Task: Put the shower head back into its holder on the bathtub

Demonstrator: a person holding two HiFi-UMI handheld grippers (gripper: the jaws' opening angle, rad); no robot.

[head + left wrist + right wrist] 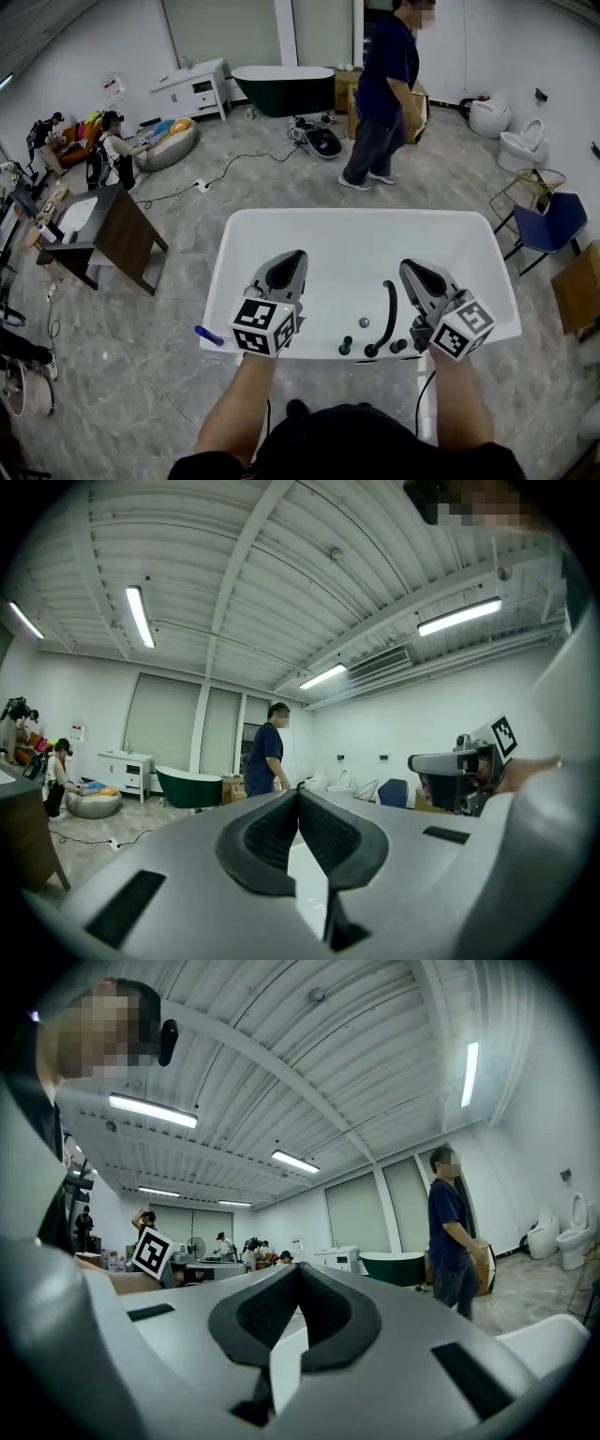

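Note:
A white bathtub (pixel 234 246) fills the middle of the head view. On its near rim a slim, curved black shower head (pixel 386 314) stands among black tap knobs (pixel 345 347). My left gripper (pixel 293 255) hovers over the tub's near left part, shut with nothing in it. My right gripper (pixel 410 266) hangs just right of the shower head, also shut and empty, apart from it. In the left gripper view the left gripper (pixel 298 794) has its pads pressed together; the right gripper (pixel 298 1267) looks the same in its own view. Both point level across the room.
A small blue object (pixel 208 335) lies at the tub's near left corner. A person in dark blue (pixel 380 94) walks beyond the tub. A dark green tub (pixel 281 89) stands at the back, a brown table (pixel 122 234) at left, and a blue chair (pixel 553 220) at right.

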